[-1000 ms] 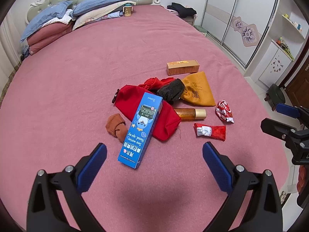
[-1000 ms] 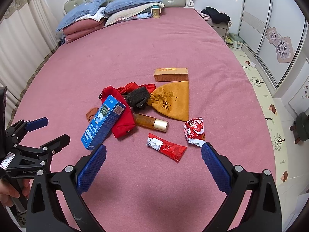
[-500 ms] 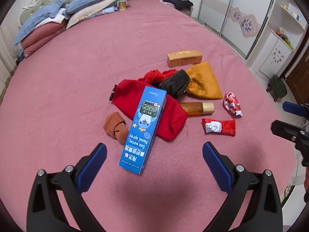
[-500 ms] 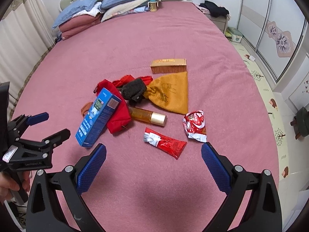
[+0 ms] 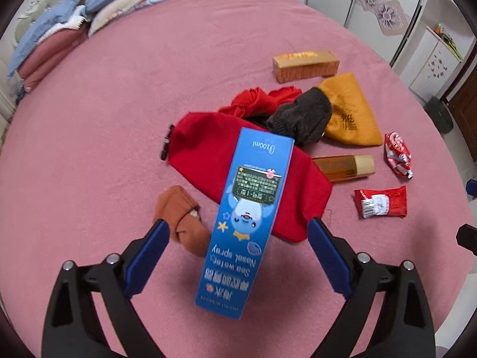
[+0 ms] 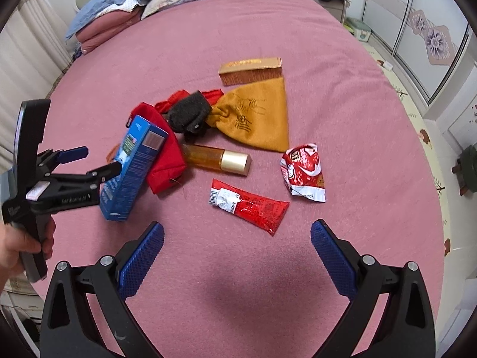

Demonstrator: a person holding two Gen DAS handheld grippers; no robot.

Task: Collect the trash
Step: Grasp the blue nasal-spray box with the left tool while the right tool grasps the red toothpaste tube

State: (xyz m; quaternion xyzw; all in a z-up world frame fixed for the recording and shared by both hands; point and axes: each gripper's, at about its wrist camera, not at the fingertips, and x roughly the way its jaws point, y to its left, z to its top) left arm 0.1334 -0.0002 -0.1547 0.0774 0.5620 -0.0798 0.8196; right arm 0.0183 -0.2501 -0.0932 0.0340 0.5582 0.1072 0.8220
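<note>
Left gripper [image 5: 235, 244]: its blue-padded fingers are spread wide, one on each side of the near end of the tall blue cardboard nasal-spray box [image 5: 249, 217]; neither pad touches it. In the right wrist view the same gripper [image 6: 89, 161] is held in a hand [image 6: 18, 247] by the bed's left edge.

Right gripper [image 6: 237, 247]: spread wide and holding nothing, hanging over bare pink bedspread [image 6: 268, 29] near the foot edge of the bed.

Blue box: lies lengthwise toward the left gripper, its far end propped on the red cloth pouch [image 5: 208, 161], its near end on the bedspread.

Rust-brown rolled sock [image 5: 182, 220]: just left of the box, between it and the left finger.

Flat red foil sachet with a white barcode label [image 6: 250, 205]: the item nearest the right gripper, lying slantwise.

Crumpled red-and-white snack wrapper [image 6: 304, 173]: just right of the sachet and a little farther, toward the bed's right edge.

Amber bottle with a gold cap [image 6: 217, 159]: on its side between the red pouch and the wrapper.

Mustard-yellow drawstring cloth bag [image 6: 262, 119]: beyond the bottle, with a dark grey knit item [image 6: 187, 113] at its neck and crumpled red cloth [image 6: 176, 98] behind that.

Long gold-and-brown carton [image 6: 250, 70]: just beyond the yellow bag.

Stacked blue, cream and pink pillows [image 6: 119, 6]: at the head edge, far off.
</note>
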